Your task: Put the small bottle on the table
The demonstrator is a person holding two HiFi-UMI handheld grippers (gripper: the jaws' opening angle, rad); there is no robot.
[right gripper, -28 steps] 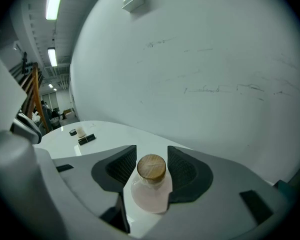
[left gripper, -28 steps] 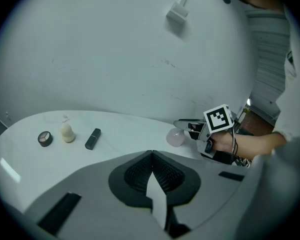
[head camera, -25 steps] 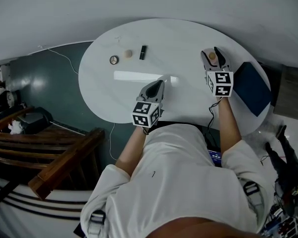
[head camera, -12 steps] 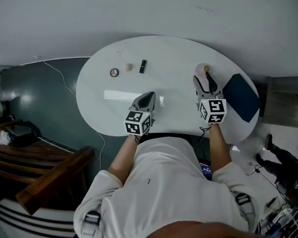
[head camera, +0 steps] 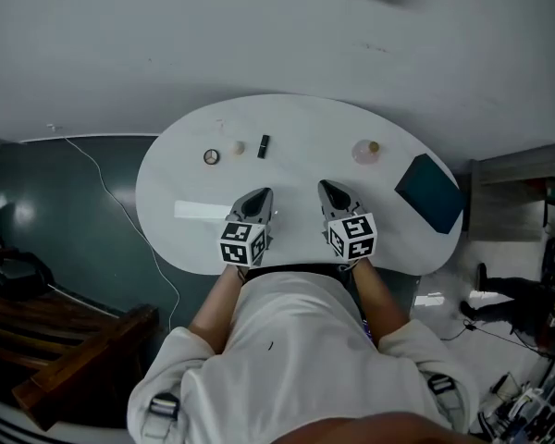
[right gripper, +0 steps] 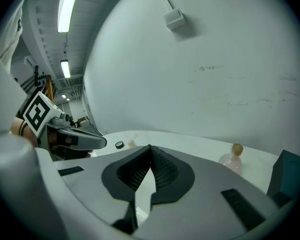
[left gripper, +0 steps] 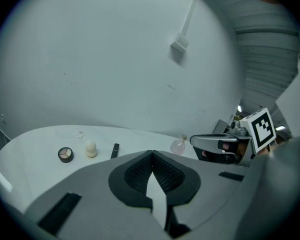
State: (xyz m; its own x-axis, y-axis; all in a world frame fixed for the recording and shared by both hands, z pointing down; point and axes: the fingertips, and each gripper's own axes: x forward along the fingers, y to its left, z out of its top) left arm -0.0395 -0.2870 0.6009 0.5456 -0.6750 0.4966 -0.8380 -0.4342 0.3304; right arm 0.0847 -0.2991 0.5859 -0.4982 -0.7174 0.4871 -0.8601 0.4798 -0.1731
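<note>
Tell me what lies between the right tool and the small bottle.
Nothing: only bare white table separates the right tool from the small bottle, which stands apart from it. The head view shows this best.

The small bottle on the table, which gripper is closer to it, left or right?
Right. The small bottle stands ahead of the right gripper, slightly to its right and apart from it. The left gripper sits alongside, farther left of the bottle.

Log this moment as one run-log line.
small bottle: upright on table, unheld | left gripper: shut, empty | right gripper: shut, empty | placement: looks done
</note>
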